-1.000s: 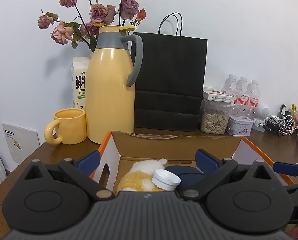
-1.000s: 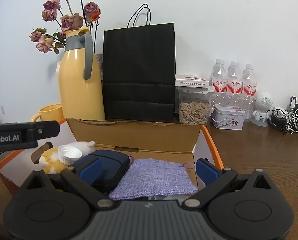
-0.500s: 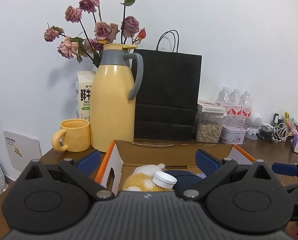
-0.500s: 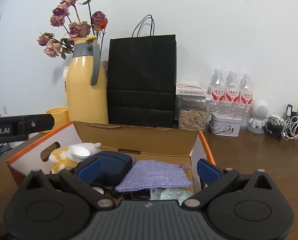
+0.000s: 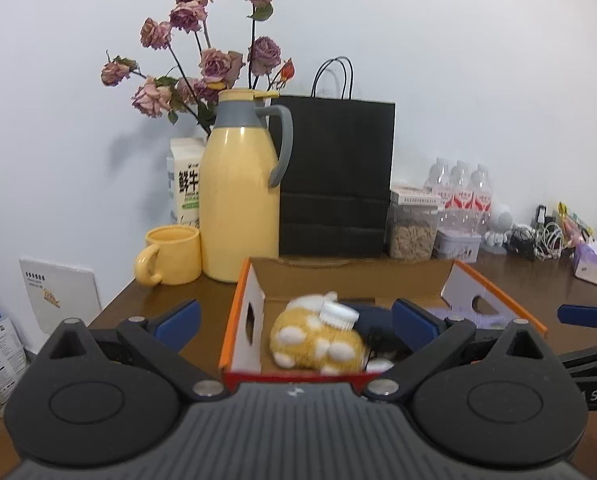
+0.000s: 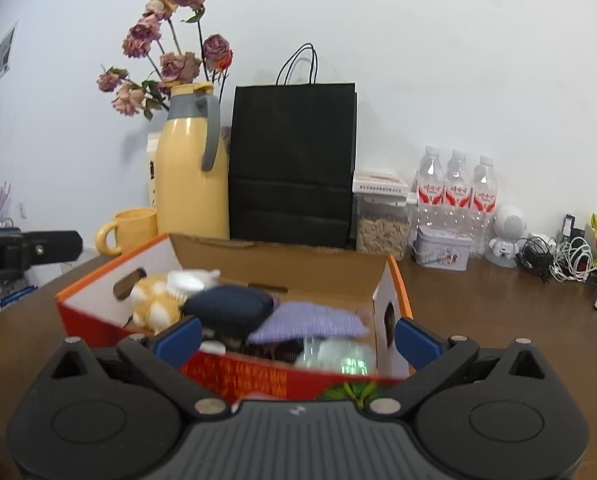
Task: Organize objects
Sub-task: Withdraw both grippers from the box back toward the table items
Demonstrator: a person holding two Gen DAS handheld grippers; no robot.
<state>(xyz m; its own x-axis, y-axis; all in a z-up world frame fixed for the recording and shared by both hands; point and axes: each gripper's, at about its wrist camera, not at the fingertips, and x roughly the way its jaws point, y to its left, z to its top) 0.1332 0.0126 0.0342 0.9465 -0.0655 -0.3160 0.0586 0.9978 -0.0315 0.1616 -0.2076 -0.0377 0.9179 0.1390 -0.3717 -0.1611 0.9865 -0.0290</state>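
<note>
Chinese characters "鲜牛" are printed on the milk carton (image 5: 187, 184); "AI", possibly partial, is seen on the left tool (image 6: 26, 250).

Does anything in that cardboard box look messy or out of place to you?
Somewhat. The box is packed loosely: a white cap rests on the yellow plush toy, and the dark pouch and purple knitted cloth lie piled over other items beneath. Nothing appears spilled or damaged.
</note>
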